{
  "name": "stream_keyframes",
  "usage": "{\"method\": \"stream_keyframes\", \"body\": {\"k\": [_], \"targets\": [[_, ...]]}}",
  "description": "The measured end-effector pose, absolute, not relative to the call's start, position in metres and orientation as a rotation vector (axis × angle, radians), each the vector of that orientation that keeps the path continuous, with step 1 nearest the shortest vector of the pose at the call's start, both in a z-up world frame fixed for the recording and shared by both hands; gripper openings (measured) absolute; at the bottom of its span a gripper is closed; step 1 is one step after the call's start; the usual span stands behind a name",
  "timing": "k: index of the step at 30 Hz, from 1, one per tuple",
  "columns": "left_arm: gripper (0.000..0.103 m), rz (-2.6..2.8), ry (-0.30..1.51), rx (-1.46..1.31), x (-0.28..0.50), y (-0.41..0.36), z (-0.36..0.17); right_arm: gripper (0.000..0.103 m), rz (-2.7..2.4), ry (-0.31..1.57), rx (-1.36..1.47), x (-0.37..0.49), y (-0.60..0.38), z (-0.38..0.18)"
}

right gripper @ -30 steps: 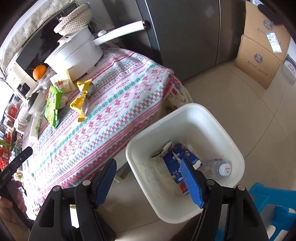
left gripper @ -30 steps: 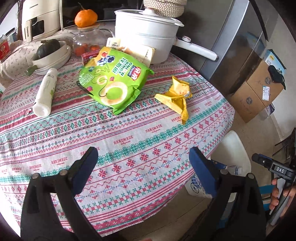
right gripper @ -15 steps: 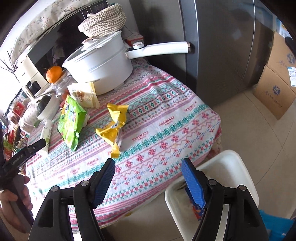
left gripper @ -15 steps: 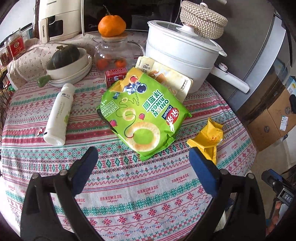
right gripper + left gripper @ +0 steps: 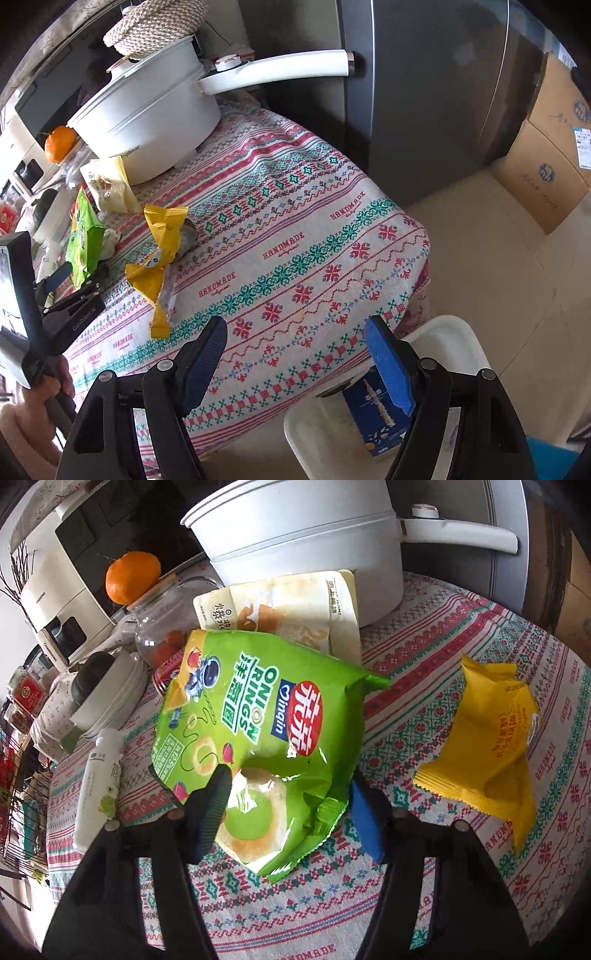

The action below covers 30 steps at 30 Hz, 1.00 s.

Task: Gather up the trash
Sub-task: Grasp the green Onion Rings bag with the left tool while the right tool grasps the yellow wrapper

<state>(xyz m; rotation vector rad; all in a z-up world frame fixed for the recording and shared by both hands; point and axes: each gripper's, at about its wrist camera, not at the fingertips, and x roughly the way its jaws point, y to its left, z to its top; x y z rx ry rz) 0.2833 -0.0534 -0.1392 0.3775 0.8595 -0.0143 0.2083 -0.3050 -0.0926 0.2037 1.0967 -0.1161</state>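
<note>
A green onion-rings bag [image 5: 255,734] lies on the patterned tablecloth [image 5: 424,686]. My left gripper [image 5: 288,812] is open with its jaws on either side of the bag's near end; the left pad [image 5: 212,805] overlaps the bag. A crumpled yellow wrapper [image 5: 487,746] lies to the right, apart from it. A cream snack packet [image 5: 295,609] lies behind the green bag. My right gripper [image 5: 299,365] is open and empty, over the table's near edge, above a white bin [image 5: 454,336] holding a blue carton [image 5: 373,417]. The yellow wrapper [image 5: 159,254] and green bag [image 5: 83,236] show there too.
A white pot [image 5: 306,535] with a long handle stands at the back. A glass jar [image 5: 162,624] with an orange [image 5: 133,576] on it, a bowl stack [image 5: 107,698] and a white bottle [image 5: 98,786] sit left. Cardboard boxes [image 5: 550,155] and a fridge [image 5: 424,92] stand right.
My left gripper moved forward and down to the green bag, its jaws now straddling the bag's near end. My right gripper swung from over the bin toward the table edge.
</note>
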Motion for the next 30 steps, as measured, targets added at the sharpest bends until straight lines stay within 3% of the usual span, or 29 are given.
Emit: {"method": "stream_keyframes", "body": {"k": [1, 2, 7, 27, 30], "targets": [[0.040, -0.012, 0.862, 0.390, 0.285, -0.053, -0.140, 0.078, -0.111, 1.098, 0.215, 0.209, -0.306, -0.094], [0.035, -0.003, 0.867, 0.405, 0.286, -0.052, -0.141, 0.078, -0.107, 1.100, 0.225, 0.211, -0.306, -0.095], [0.022, 0.011, 0.843, 0.364, 0.283, -0.034, -0.122, 0.078, -0.080, 1.094, 0.241, 0.216, -0.295, -0.095], [0.018, -0.061, 0.764, -0.248, 0.215, 0.120, -0.029, 0.078, 0.020, 1.038, 0.368, 0.271, -0.220, -0.117], [0.017, -0.091, 0.748, -0.278, 0.207, 0.125, -0.021, 0.073, 0.018, 1.031, 0.389, 0.280, -0.217, -0.124]]}}
